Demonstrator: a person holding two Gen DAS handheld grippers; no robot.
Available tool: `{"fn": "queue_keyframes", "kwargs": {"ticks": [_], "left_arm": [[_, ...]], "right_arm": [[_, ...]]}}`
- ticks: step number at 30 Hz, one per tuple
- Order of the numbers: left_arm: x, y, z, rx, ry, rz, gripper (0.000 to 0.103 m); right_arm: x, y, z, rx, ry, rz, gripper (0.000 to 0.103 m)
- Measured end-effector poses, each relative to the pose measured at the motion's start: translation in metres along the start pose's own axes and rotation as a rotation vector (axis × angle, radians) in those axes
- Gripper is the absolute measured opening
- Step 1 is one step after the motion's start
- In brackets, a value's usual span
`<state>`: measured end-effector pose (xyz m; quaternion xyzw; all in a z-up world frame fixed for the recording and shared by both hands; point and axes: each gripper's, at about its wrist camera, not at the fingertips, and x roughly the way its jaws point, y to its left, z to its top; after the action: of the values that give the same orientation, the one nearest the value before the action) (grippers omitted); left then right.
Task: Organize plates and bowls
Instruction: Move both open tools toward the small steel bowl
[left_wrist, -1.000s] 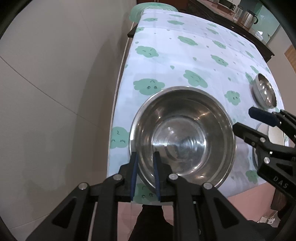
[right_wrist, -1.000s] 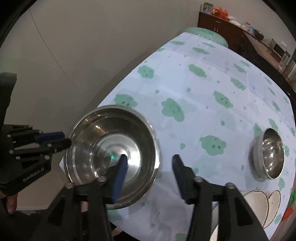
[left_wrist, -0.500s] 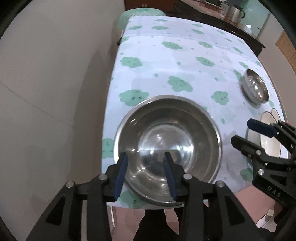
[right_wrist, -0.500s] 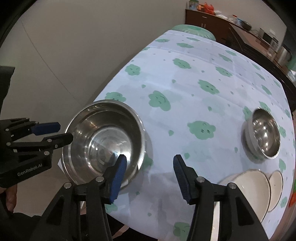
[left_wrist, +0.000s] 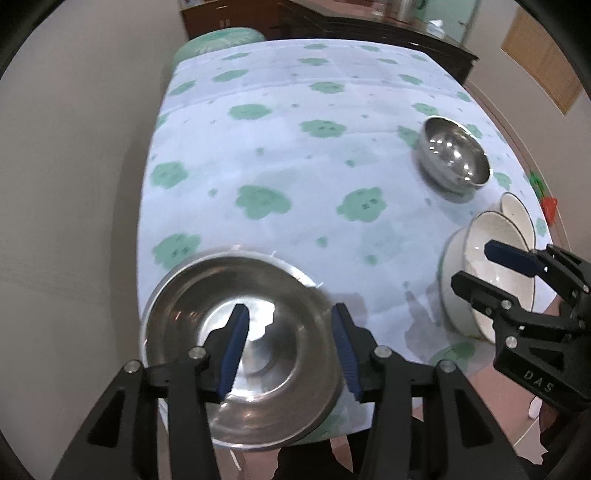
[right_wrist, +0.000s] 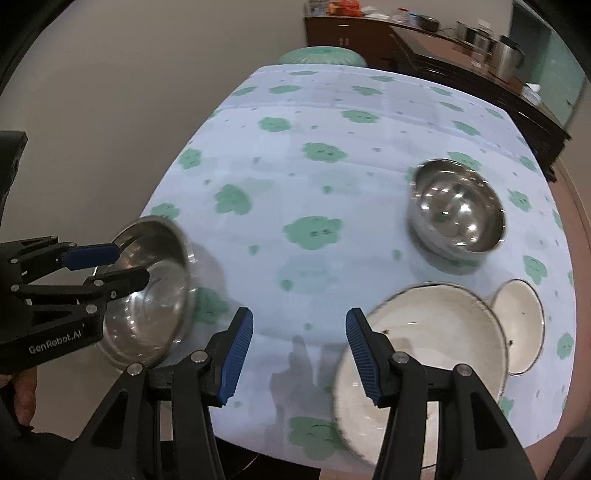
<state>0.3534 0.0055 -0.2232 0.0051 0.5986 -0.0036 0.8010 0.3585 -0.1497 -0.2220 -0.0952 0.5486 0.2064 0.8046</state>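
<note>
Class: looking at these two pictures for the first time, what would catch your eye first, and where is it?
A large shiny steel bowl sits at the table's near left corner, under the open left gripper. A smaller steel bowl stands farther right, and white ceramic plates lie near the right edge.

Left gripper (left_wrist: 290, 345): black plastic frame, angular struts with triangular cut-outs, silver screws at pivots. Jaws faced with ribbed blue pads (left_wrist: 232, 354). White "GenRobot.AI" lettering seen on its side in right view. Right gripper (right_wrist: 299, 356): same black build, blue ribbed pads (right_wrist: 364, 360), white "DAS" marking.
</note>
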Motion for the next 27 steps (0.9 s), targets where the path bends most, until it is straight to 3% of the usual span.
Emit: {"fn": "queue_keyframes", "kwargs": {"ticks": [5,27], "left_arm": [[0.004,-0.027,0.022,0.042,-0.014,-0.007,0.055],[0.037,-0.122,0.117,0.164,-0.022,-0.056,0.055]], "right_arm": [[-0.003,-0.026,0.005,0.044,-0.012,0.003,0.055],[0.003,-0.152,0.025,0.214,-0.017,-0.084,0.055]]}}
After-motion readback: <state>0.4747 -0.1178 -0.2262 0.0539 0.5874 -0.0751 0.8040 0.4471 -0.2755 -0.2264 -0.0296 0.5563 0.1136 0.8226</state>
